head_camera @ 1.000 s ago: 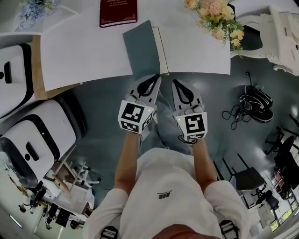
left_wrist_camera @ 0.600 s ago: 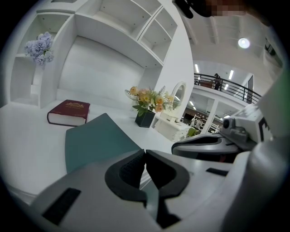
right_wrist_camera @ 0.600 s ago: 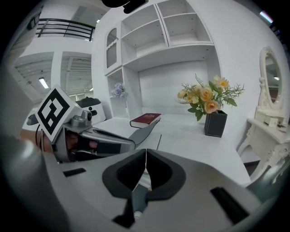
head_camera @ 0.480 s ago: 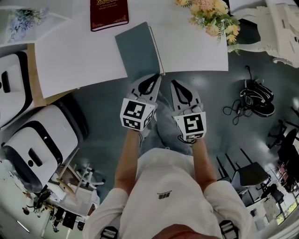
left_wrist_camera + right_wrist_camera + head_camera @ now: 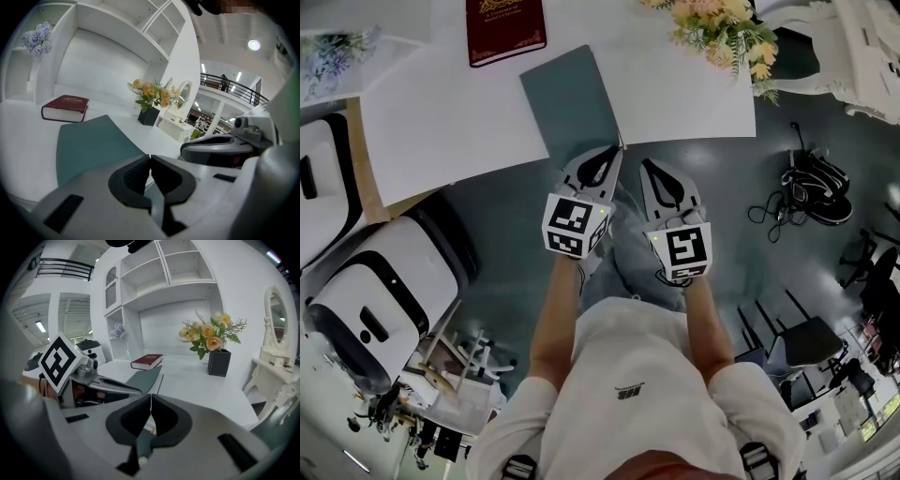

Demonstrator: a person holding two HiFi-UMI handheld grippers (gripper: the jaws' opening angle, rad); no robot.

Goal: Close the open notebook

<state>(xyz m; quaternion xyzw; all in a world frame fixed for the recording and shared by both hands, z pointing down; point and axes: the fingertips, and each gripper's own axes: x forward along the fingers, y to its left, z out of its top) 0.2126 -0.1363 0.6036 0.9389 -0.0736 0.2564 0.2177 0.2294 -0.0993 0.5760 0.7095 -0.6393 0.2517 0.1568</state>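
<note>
The white table [image 5: 441, 112] fills the top of the head view. On it the notebook [image 5: 570, 98] lies open at upper centre, its teal cover spread to the left of its white pages. Your left gripper [image 5: 612, 152] sits at frame centre, jaws clenched on nothing, its tip at the notebook's near edge by the spine. Your right gripper [image 5: 647, 166], just to its right, is also clenched and empty, short of the table's edge. A red book [image 5: 504, 28] rests at upper left, beyond the notebook. A bunch of flowers [image 5: 722, 33] stands at upper right.
</note>
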